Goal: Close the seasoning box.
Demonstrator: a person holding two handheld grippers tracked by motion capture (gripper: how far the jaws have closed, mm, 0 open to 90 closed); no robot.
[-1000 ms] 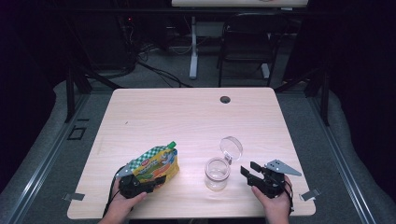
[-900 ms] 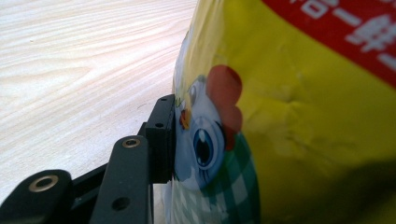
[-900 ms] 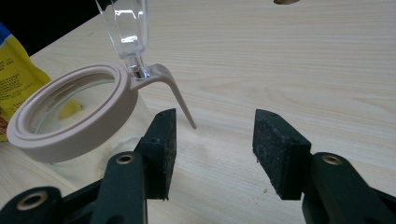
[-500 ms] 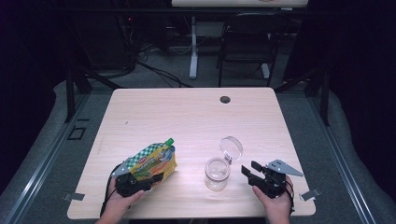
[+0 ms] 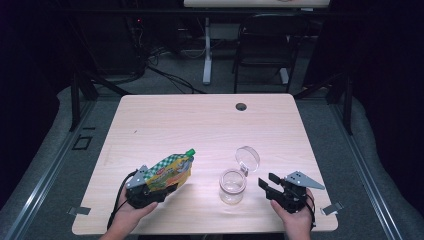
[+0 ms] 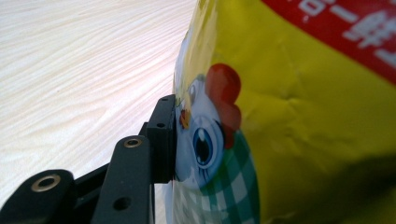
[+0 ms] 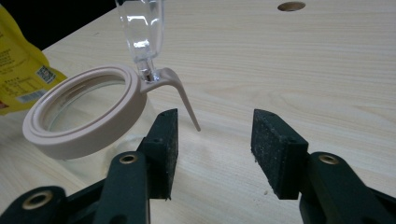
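Observation:
A yellow spouted pouch with green checks and a green cap is held off the table near the front left, my left gripper shut on its lower part. In the left gripper view the pouch presses against one black jaw. A clear glass jar with a beige rim stands at front centre, its clear lid flipped open behind it. My right gripper is open just right of the jar, nothing between its jaws. In the right gripper view the jar rim lies ahead and left of the right gripper.
The light wooden table has a dark cable hole near its far edge. Beyond the far edge are a chair and desk legs on the dark floor. Metal brackets sit at the table's front corners.
My left gripper has lifted and tilted the pouch slightly, shifting a little left and toward the front edge. The right gripper and the jar have stayed put.

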